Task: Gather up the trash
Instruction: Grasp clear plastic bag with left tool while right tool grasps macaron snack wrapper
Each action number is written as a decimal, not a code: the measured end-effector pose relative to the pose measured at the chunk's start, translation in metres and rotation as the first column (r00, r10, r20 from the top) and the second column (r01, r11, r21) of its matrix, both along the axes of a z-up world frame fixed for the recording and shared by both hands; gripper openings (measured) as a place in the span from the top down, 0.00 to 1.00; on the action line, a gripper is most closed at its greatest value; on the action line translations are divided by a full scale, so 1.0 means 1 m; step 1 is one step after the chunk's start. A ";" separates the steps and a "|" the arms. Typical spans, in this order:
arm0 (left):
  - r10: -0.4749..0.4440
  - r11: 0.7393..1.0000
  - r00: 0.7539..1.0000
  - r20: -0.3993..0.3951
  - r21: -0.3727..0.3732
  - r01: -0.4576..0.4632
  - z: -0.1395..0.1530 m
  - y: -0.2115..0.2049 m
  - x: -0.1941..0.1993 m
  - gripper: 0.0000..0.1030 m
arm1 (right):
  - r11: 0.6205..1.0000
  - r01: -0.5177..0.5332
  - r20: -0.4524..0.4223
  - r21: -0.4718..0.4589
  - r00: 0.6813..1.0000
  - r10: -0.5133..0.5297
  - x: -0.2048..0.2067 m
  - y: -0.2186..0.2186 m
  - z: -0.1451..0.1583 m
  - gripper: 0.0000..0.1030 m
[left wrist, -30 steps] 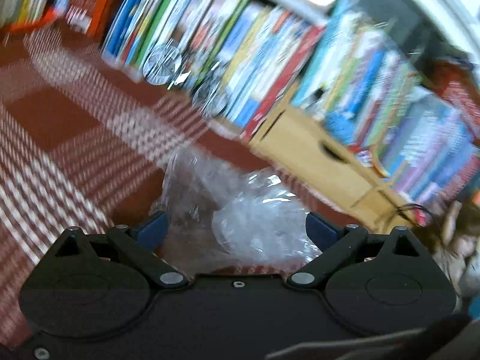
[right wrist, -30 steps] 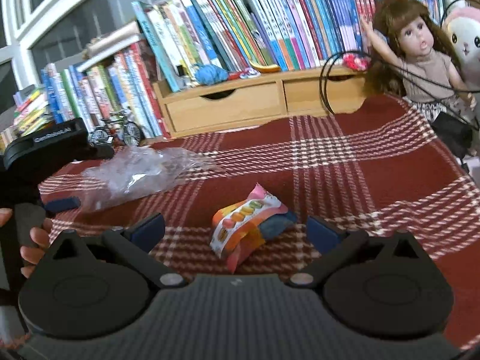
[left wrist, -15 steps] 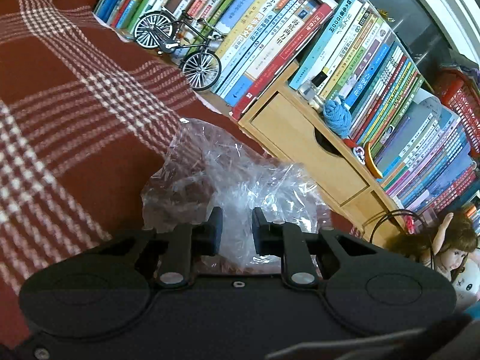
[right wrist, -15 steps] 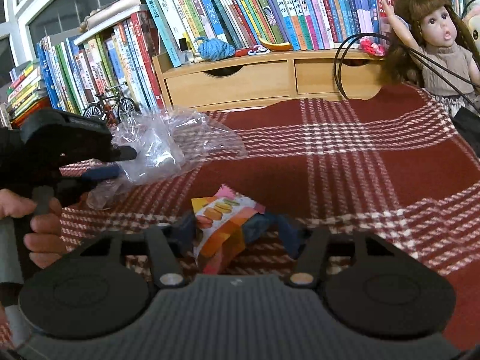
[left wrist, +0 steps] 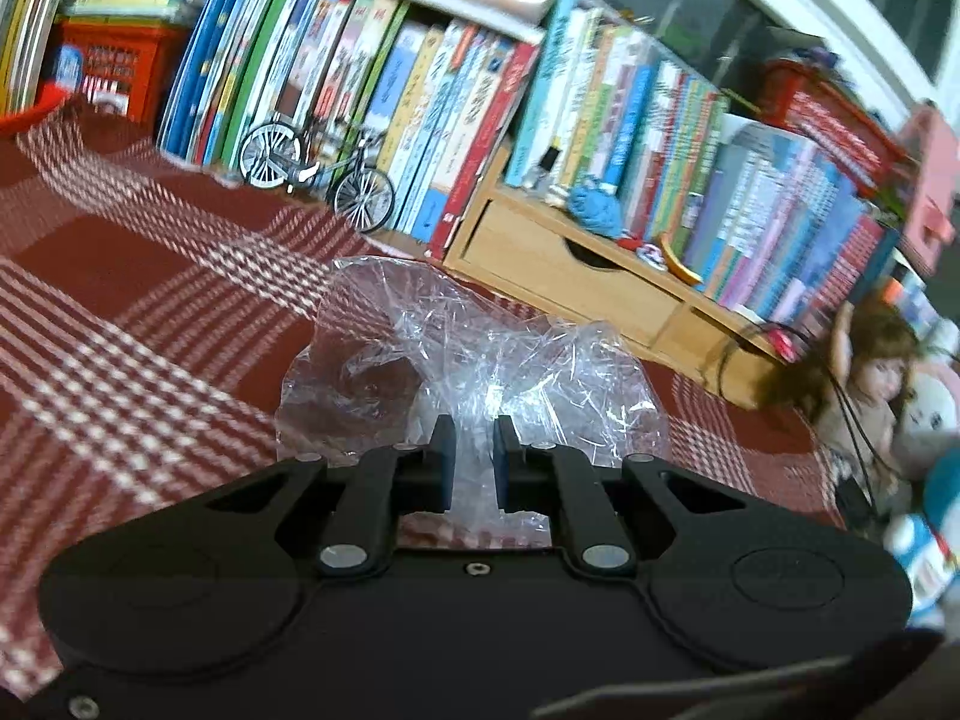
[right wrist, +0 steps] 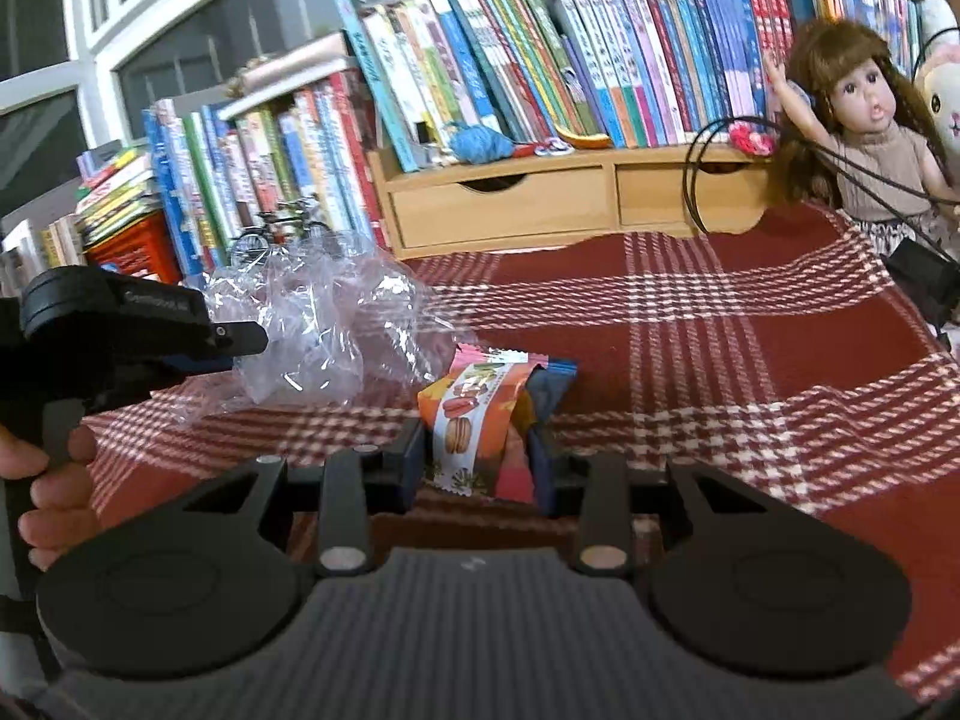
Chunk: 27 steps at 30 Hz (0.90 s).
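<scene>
Red plaid cloth; macaron-printed wrapper, its writing unreadable.

Pale lettering on the left gripper body, too blurred to read, book spines with print too small to make out, snack wrapper showing macaron pictures only

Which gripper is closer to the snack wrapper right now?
Right. The right gripper is clamped on the snack wrapper, one finger on each side. The left gripper sits off to its left, pinching the clear plastic bag.
</scene>
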<state>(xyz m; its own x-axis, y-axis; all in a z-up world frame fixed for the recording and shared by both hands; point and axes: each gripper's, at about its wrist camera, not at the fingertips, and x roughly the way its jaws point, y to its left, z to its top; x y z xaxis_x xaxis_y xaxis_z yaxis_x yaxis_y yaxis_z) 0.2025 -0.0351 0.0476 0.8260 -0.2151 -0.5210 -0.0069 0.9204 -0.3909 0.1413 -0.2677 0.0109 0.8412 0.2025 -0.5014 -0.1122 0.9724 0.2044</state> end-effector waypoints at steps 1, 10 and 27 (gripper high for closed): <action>-0.006 1.000 1.000 0.010 0.004 0.006 0.004 0.003 -0.010 0.89 | 1.000 -0.007 0.007 0.000 1.000 0.007 -0.006 0.001 0.002 0.60; -0.078 0.995 0.995 0.062 0.070 0.073 0.018 0.030 -0.099 0.89 | 0.997 -0.074 0.053 0.012 0.996 0.073 -0.062 0.007 0.015 0.59; -0.124 0.985 0.979 0.163 0.139 0.102 0.014 0.048 -0.256 0.89 | 0.983 -0.183 0.093 0.010 0.979 0.182 -0.163 0.024 0.019 0.59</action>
